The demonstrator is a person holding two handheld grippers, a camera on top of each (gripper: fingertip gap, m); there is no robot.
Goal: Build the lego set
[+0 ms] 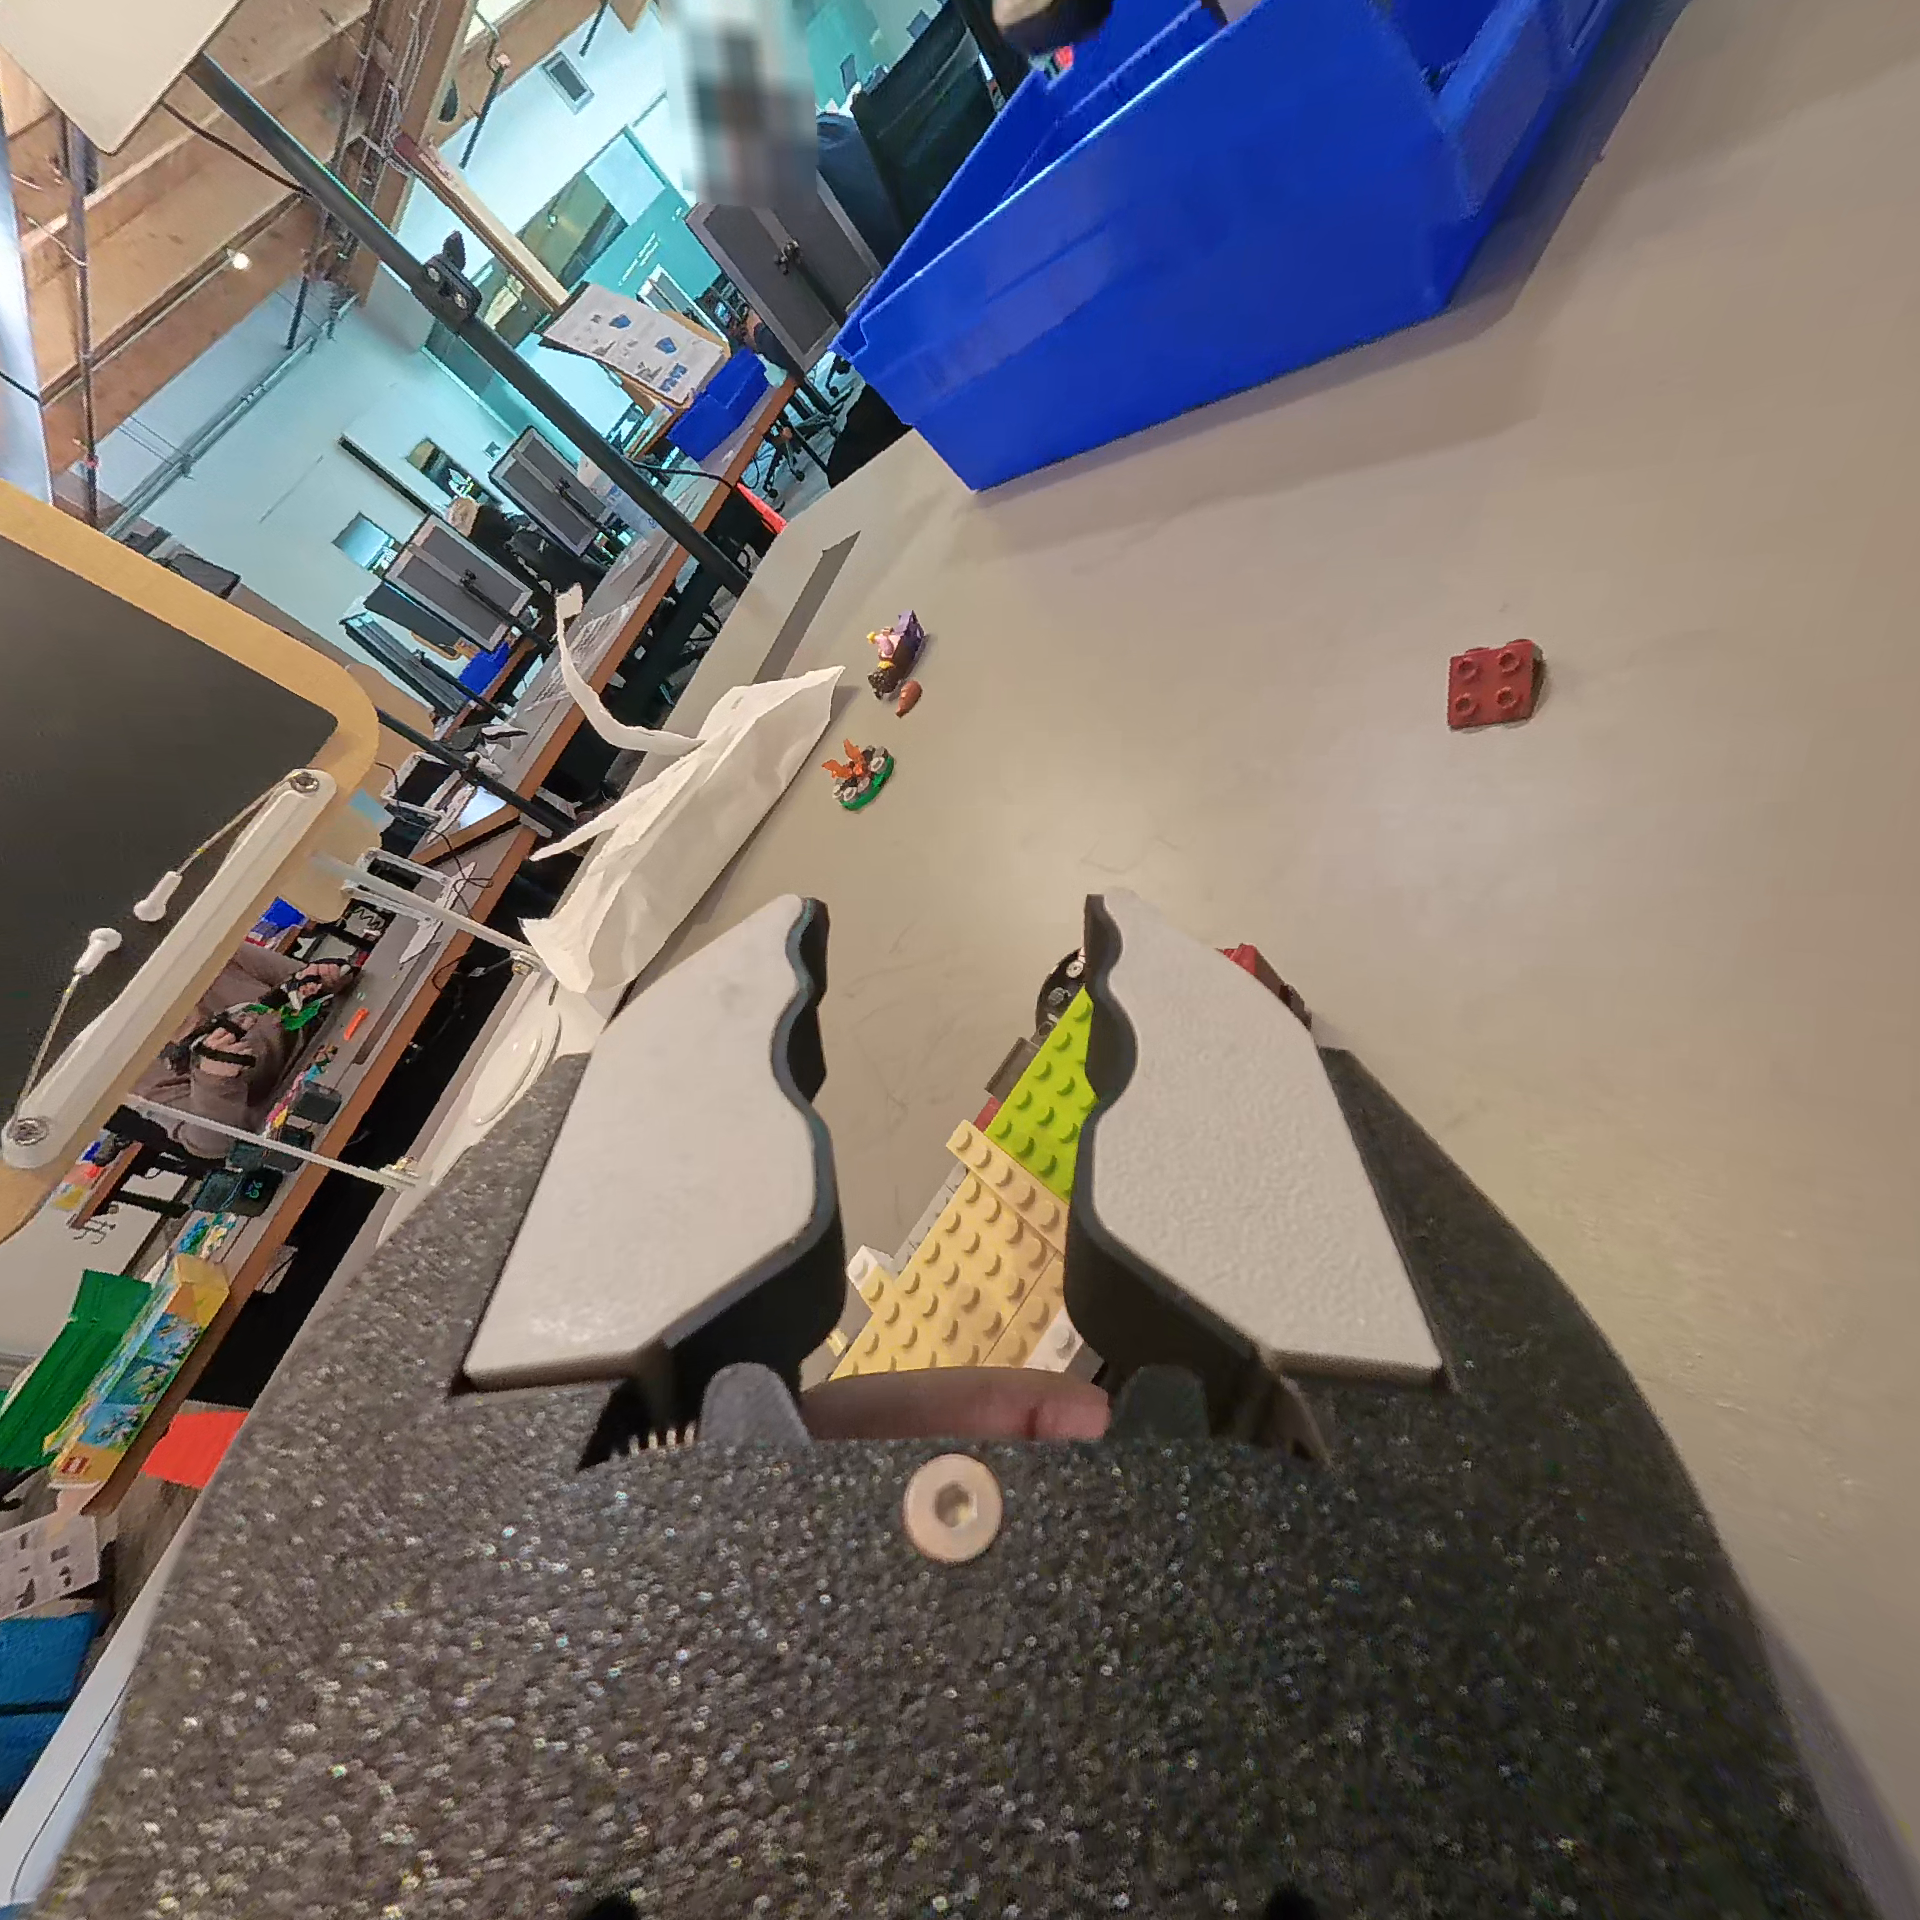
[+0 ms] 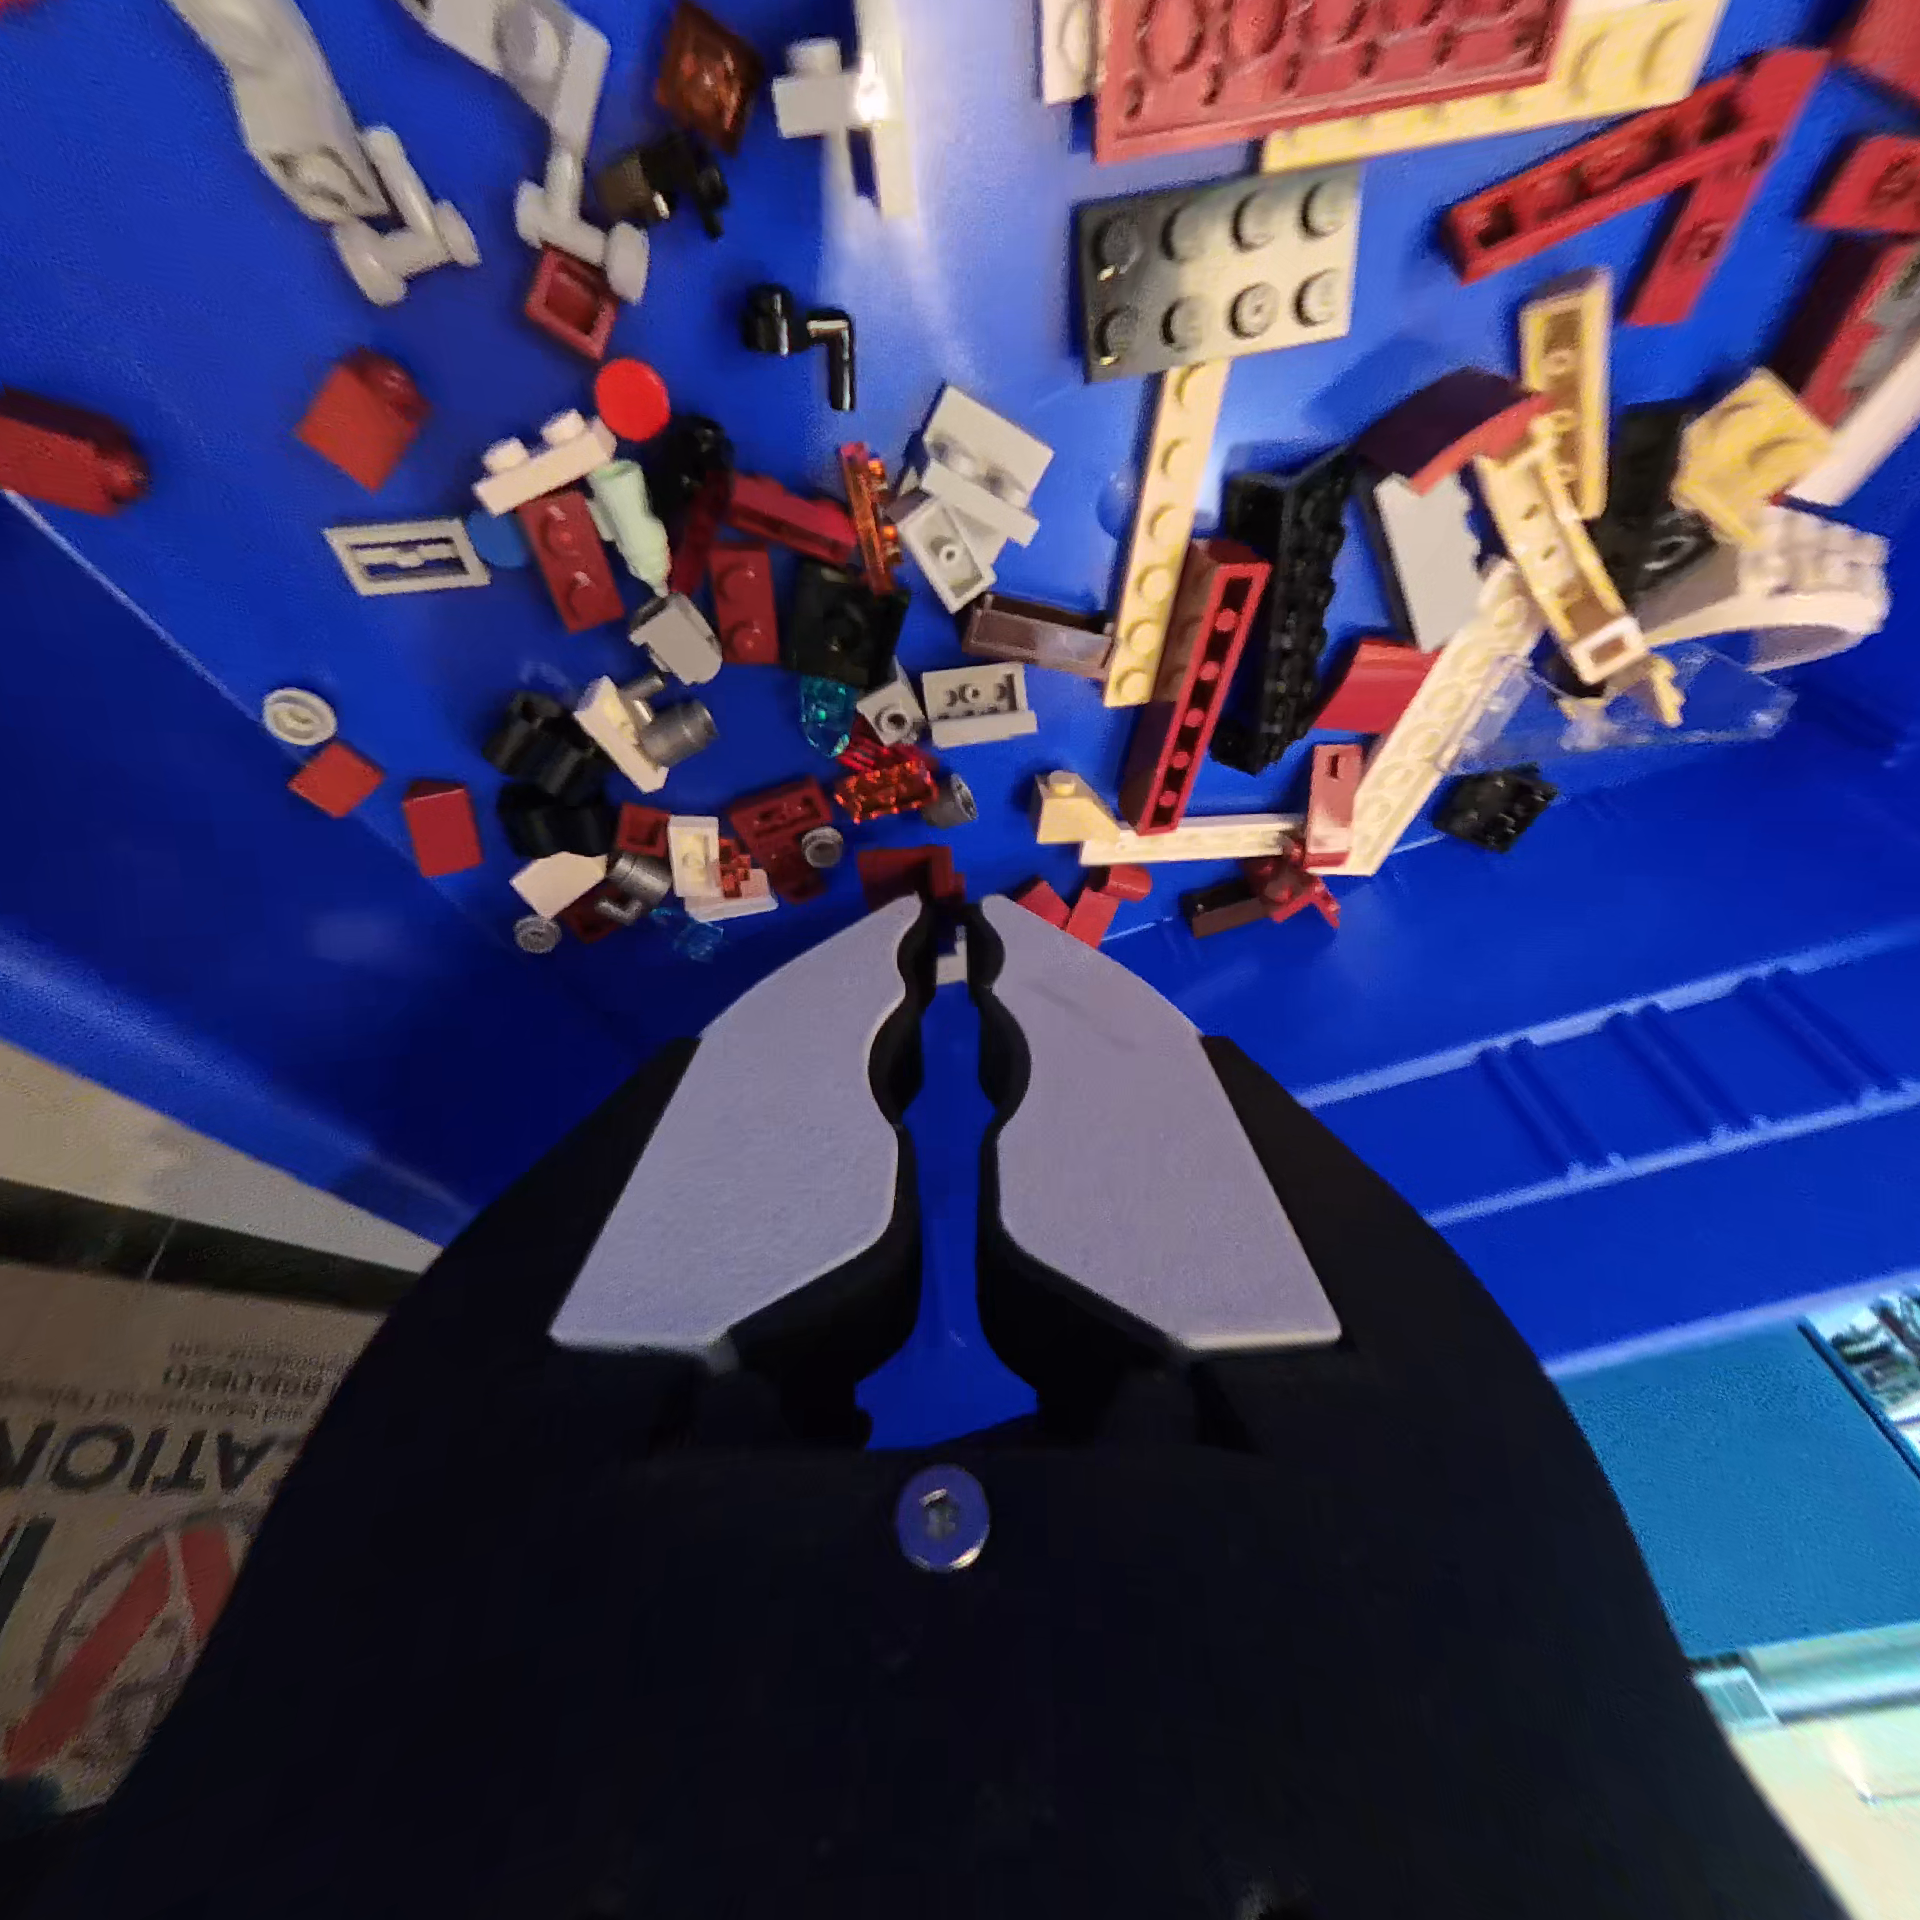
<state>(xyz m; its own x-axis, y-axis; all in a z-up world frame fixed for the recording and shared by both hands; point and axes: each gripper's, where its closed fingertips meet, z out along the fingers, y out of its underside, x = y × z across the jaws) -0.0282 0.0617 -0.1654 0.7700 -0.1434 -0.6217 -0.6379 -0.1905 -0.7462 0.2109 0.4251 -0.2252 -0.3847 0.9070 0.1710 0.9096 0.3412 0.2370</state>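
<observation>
The left gripper [image 1: 951,914] stands wide open over a tan and green brick model [image 1: 1003,1236], holding nothing. On the table [image 1: 1351,935]: one red plate [image 1: 1493,683], two small figures [image 1: 858,775]. The right gripper [image 2: 948,914] is nearly closed, perhaps pinching a dark red piece [image 2: 914,871] in the blue bin [image 2: 1558,1039].

Your desk [image 1: 1299,582] looks smooth and matt grey. The blue bin [image 1: 1195,260] is shiny plastic. The white bag [image 1: 686,831] is crinkly paper. The toy bricks [image 2: 1216,270] are shiny plastic with bumps. Your fingers [image 1: 707,1122] have matt, grainy grey plates. A shiny metal screw [image 1: 952,1507] sits in rough, speckled black plastic.
</observation>
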